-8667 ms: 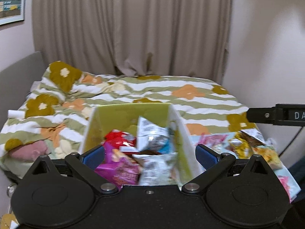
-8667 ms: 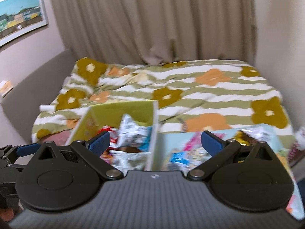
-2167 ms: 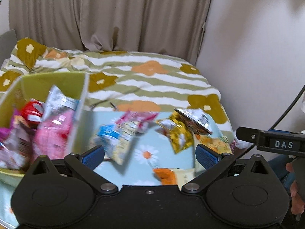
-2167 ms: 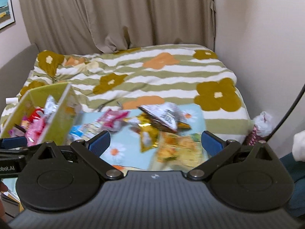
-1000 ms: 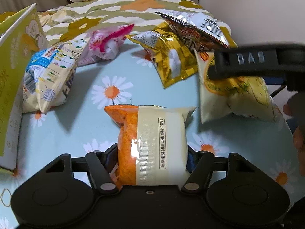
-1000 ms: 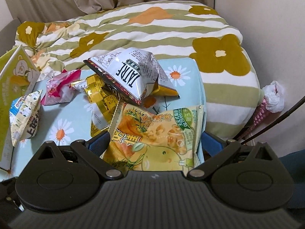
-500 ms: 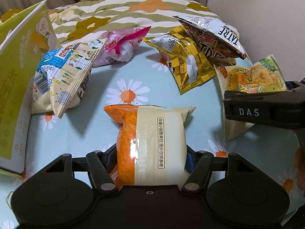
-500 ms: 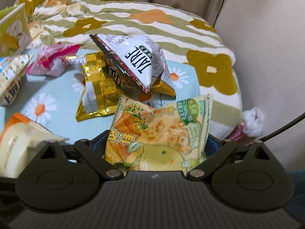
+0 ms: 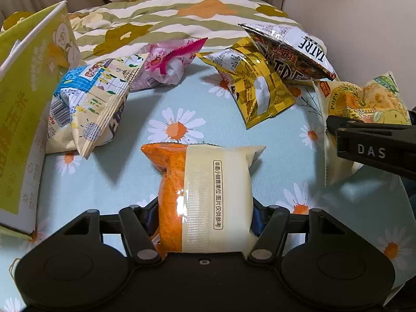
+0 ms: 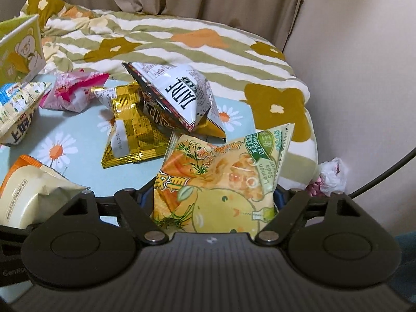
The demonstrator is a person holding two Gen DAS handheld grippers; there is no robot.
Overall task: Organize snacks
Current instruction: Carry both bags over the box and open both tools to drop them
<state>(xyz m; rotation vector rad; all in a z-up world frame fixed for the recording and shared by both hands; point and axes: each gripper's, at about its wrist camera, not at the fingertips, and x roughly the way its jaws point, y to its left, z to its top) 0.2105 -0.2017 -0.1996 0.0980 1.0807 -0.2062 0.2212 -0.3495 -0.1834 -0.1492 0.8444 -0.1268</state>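
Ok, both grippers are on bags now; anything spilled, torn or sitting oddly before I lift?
No spill or tear shows. The black-and-white bag lies tilted across the gold bag, not flat. The green box leans at the left. The left gripper pinches the orange bag; the right gripper has been closing around the lemon bag.

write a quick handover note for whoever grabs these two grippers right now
Left hand-held gripper: shut on the orange-and-cream pack.
Right hand-held gripper: jaws just closing around the lemon soda pack, pads against its sides.
Loose on the daisy cloth: gold pack, TATRE bag, pink pack, blue-and-cream pack.
Green box stands at the left.
Left to do: box both held packs, then the four loose ones.
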